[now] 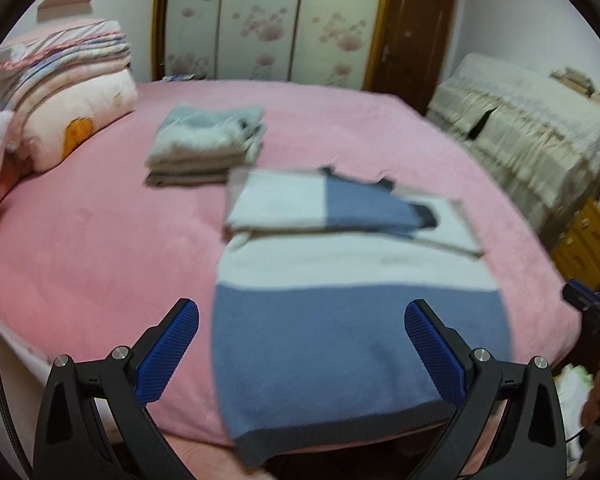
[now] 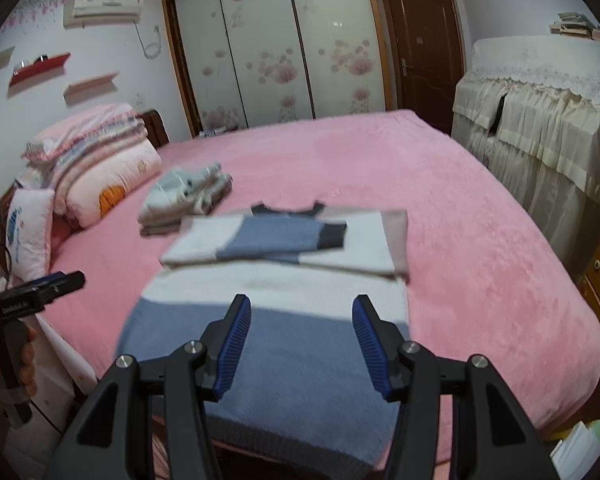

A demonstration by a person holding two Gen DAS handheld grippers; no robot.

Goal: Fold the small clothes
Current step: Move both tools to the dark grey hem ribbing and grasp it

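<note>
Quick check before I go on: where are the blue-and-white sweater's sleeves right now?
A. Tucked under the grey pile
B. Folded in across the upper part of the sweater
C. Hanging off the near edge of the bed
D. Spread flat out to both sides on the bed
B: both sleeves lie folded in across the upper part of the sweater, its lower part hanging over the near edge of the pink bed, apart from the folded grey pile.

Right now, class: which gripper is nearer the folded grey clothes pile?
Left. The left gripper hangs over the sweater's left edge, on the grey pile's side; the right gripper is further right.
</note>
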